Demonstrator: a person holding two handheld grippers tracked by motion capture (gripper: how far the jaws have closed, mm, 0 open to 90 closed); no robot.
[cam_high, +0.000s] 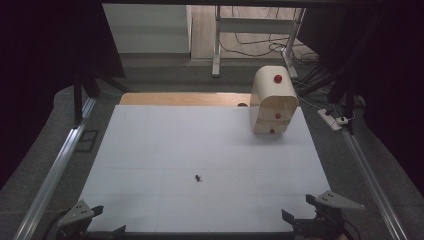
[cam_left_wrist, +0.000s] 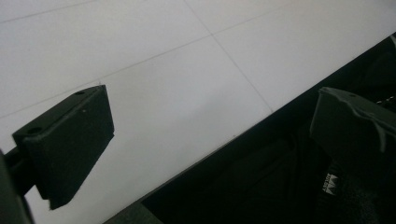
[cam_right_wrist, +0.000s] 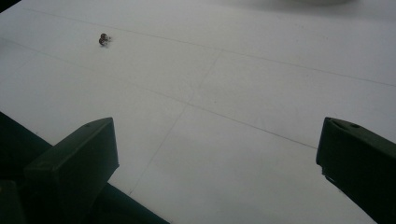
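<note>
Both grippers, left and right, sit wide open and empty at the near edge of the white table, a tiny dark object lying mid-table, small wooden drawer cabinet with red knobs far right.

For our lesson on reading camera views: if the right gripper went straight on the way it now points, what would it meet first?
Probably the white tabletop: the right gripper, jaws open, looks down onto bare surface. The small dark object lies off to the left of that line.
</note>
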